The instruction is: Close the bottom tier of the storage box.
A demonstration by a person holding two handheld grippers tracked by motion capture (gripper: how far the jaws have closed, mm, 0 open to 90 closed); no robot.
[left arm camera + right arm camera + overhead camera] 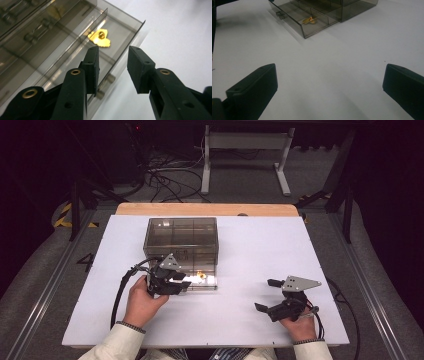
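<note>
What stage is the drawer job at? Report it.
Done: the drawer is pulled out of the smoky cabinet, a gold piece lying inside. In hand: left gripper, jaws open, at the drawer's front. Right gripper open, off aside. Probably left: closing the drawer.

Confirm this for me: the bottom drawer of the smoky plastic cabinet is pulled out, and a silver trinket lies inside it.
Not quite. The drawer of the cabinet is pulled out, but the trinket lying inside is gold, not silver. The left gripper view shows its yellow shine plainly, just beyond the left tongs.
</note>
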